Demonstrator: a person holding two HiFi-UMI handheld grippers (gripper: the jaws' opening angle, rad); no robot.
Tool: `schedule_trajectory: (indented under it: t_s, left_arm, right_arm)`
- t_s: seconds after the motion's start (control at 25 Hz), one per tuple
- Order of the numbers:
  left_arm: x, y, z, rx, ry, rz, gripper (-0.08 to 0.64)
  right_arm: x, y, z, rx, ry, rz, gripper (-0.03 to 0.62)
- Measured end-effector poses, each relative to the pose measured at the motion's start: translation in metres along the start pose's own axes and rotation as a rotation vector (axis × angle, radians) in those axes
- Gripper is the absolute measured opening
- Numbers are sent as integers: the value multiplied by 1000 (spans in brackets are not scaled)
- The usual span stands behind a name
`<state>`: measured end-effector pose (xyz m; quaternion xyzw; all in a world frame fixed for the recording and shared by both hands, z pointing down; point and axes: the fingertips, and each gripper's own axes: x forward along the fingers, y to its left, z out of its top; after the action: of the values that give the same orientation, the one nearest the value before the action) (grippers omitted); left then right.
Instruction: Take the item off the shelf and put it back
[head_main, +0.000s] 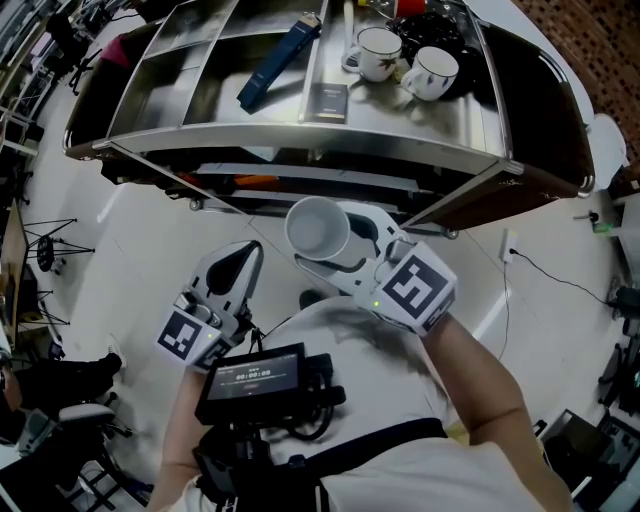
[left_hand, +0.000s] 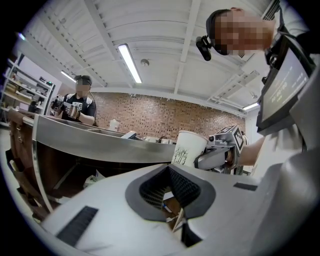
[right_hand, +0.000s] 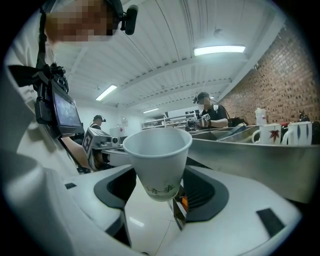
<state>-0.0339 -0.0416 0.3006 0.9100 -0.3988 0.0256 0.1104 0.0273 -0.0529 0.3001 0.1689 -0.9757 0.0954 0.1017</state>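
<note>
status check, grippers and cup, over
Left gripper shut, empty. Right gripper shut on white paper cup, mouth up, short of the steel shelf. White mugs, blue box on it.

Head cam: steeply down, close over left gripper (head_main: 246, 258) and right gripper (head_main: 335, 242), shelf (head_main: 300, 140) ahead. Gripper cams: low, near level, along own jaws. All share the paper cup (right_hand: 157, 160).

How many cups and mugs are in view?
3: a paper cup held in the right gripper, and two white mugs side by side on the shelf top. Dark items behind them may hide more.
</note>
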Motion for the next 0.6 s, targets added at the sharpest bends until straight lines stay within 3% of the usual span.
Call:
schedule_trajectory:
  t_s: [0.6]
  left_arm:
    - [6, 0, 6, 46, -15, -18, 8]
  right_arm:
    - [6, -7, 0, 3, 1, 12, 281]
